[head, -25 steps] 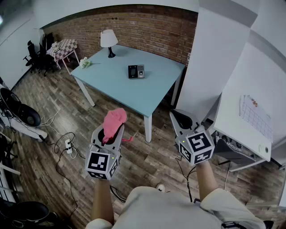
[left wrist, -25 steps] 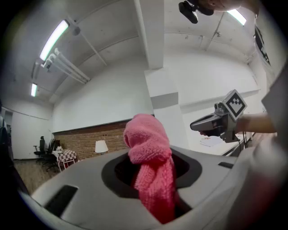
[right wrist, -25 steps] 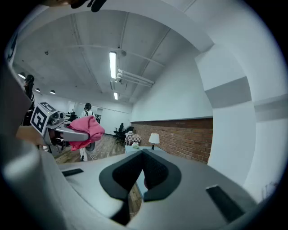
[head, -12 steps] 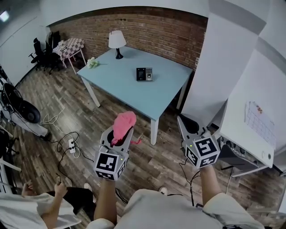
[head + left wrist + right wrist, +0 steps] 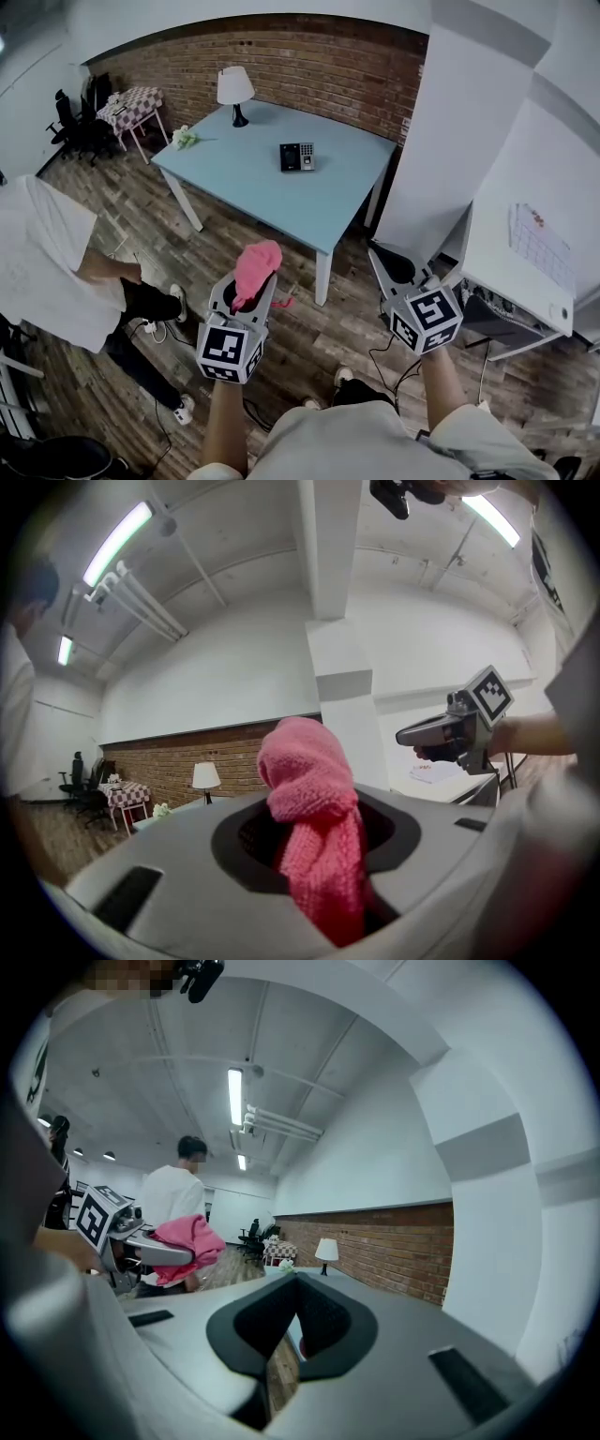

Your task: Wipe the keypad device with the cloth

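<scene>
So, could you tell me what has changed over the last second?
A person in a white shirt has come into view at the left. Nothing was taken or let go: the left claw stays shut on the pink cloth, the right claw stays closed and empty, and the keypad device stays on the table.

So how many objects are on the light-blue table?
3: white-shaded black lamp at the far corner, small whitish bunch at the left edge, black-and-grey keypad device near the middle. None seem hidden.
</scene>
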